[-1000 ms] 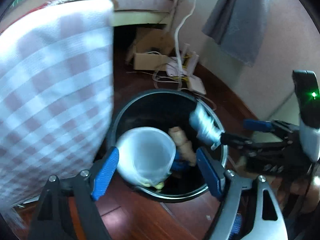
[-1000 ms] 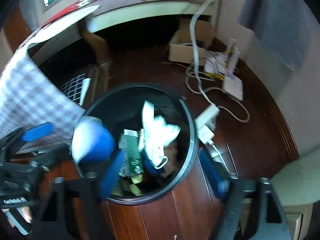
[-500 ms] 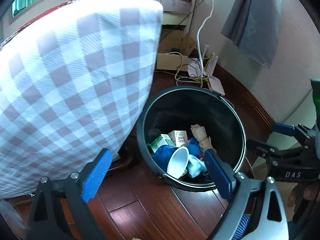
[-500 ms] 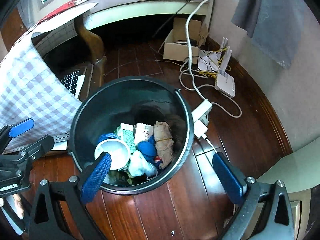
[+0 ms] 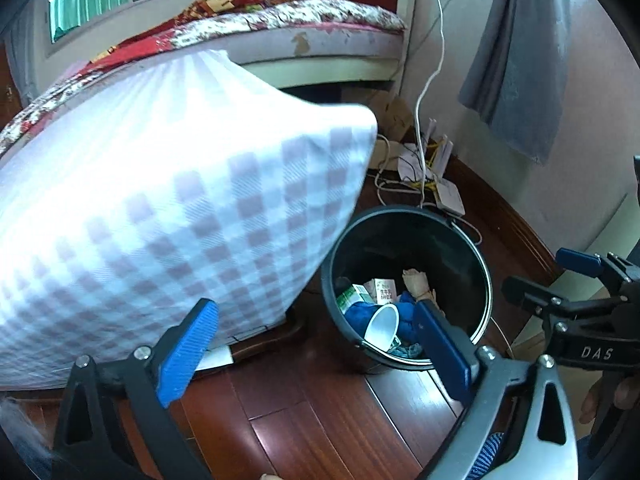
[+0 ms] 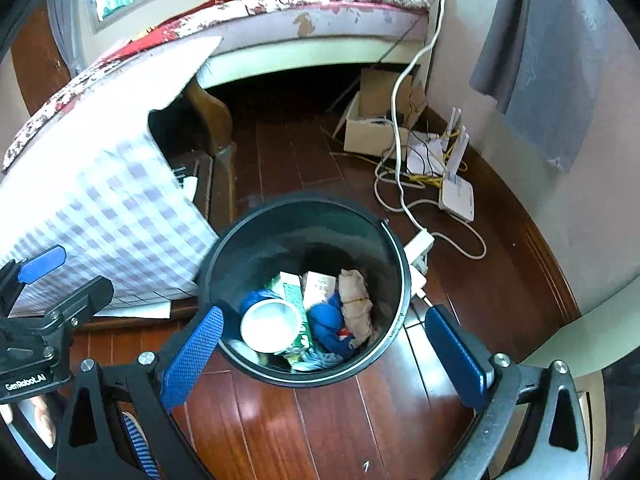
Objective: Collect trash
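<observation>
The near rim of the black bin [image 5: 404, 216] is being covered at five o'clock by a blue finger pad [image 5: 440, 354] in the left wrist view. The lower trash is being buried under the white cup [image 6: 271, 325] and blue cloth [image 6: 326, 322]; print on the cartons [image 6: 318, 286] is being rendered too small to read. The checked cloth [image 5: 168, 216] is being blurred and cut off at nine o'clock, and whatever stands beneath it is being concealed. The grey towel [image 6: 548, 56] is being cropped at one o'clock.
</observation>
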Tool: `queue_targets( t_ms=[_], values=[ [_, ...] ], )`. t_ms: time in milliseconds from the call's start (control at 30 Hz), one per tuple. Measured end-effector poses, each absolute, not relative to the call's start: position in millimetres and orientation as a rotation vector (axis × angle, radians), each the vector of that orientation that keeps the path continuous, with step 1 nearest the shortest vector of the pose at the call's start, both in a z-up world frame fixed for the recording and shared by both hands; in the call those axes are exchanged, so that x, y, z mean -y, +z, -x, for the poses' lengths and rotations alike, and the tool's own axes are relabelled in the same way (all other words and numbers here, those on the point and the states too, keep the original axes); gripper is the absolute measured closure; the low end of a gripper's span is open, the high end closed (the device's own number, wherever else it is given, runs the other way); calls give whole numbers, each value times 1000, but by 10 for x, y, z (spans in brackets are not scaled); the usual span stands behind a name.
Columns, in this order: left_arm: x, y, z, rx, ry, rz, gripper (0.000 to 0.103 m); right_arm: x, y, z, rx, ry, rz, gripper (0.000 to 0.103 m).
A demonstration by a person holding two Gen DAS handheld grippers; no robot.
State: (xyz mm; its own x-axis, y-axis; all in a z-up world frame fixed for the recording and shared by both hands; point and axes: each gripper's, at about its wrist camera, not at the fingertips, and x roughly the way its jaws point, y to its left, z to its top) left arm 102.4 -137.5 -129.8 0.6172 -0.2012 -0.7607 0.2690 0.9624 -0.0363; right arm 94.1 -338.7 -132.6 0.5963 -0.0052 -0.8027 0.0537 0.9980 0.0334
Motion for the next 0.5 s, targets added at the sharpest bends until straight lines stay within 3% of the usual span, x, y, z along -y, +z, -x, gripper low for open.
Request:
queue_targets(
  t_ms=[500],
  values=[
    [932, -768, -761, -780, -191, -69, 4, 2966, -521, -625, -796, -4, -52, 1]
  ],
)
